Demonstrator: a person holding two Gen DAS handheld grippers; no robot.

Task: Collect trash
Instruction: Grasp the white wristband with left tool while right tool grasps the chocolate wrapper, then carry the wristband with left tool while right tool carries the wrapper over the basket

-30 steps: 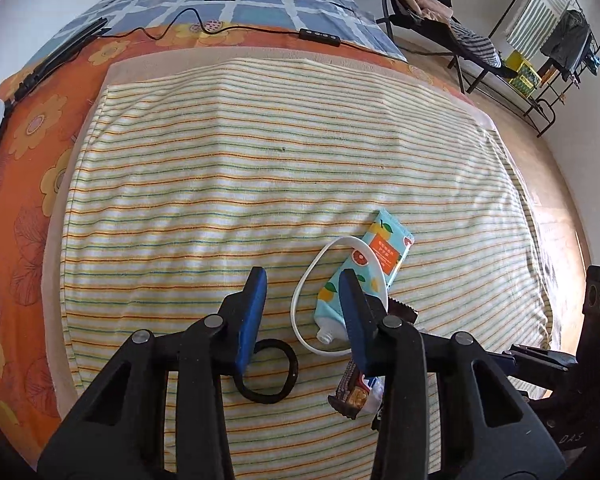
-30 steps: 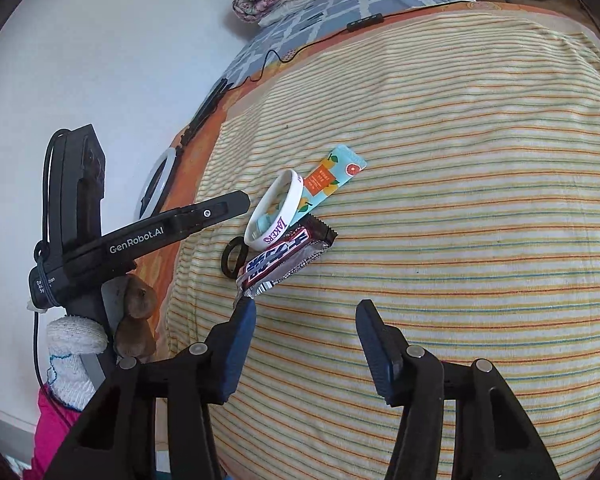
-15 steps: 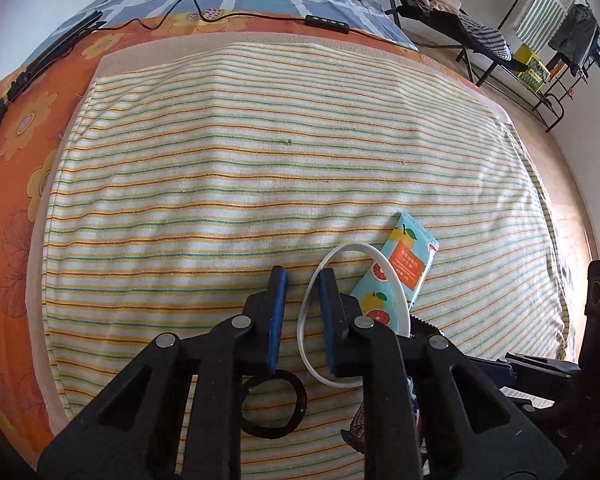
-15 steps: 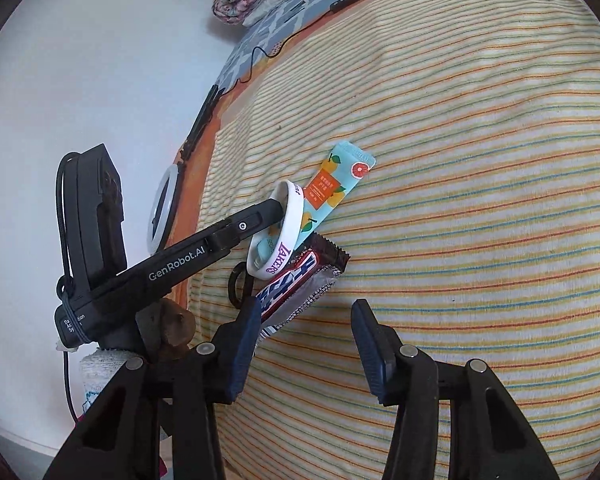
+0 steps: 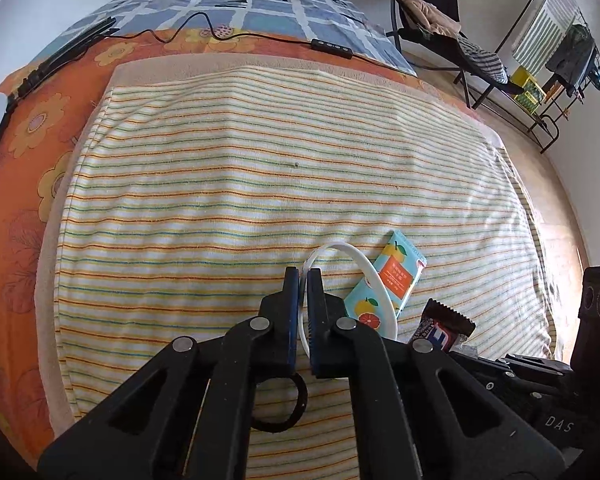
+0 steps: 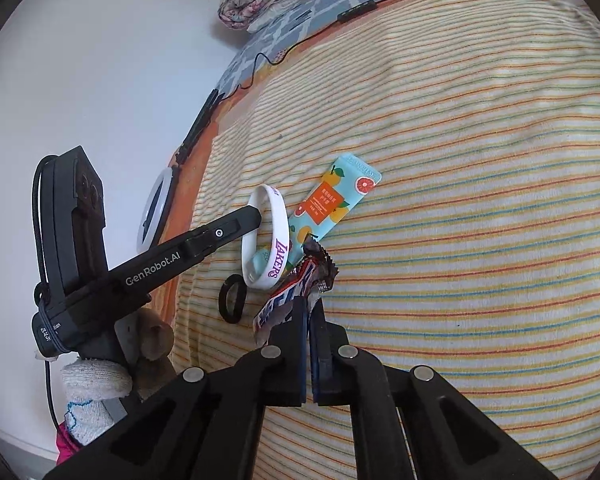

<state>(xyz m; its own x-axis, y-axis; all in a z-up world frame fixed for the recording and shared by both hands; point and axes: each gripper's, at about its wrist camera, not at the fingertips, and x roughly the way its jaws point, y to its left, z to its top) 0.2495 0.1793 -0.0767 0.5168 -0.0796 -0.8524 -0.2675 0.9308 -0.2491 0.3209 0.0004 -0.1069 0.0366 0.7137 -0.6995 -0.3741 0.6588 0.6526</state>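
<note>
Striped towel [image 5: 260, 184] holds everything; my left gripper [image 5: 303, 280] pinches the Lakers wristband [image 6: 278, 256], my right gripper [image 6: 309, 308] the candy wrapper [image 6: 296, 292]; fruit sachet [image 6: 332, 204] and hair tie [image 6: 232, 298] remain.

Rough striped terry towel [image 5: 260, 200], glossy foil candy wrapper [image 6: 288, 296], smooth white rubbery wristband [image 6: 274, 256], glossy printed sachet [image 6: 332, 204]

Left gripper [image 5: 303, 280] fingers [image 5: 291, 292] around white wristband [image 5: 370, 272].
</note>
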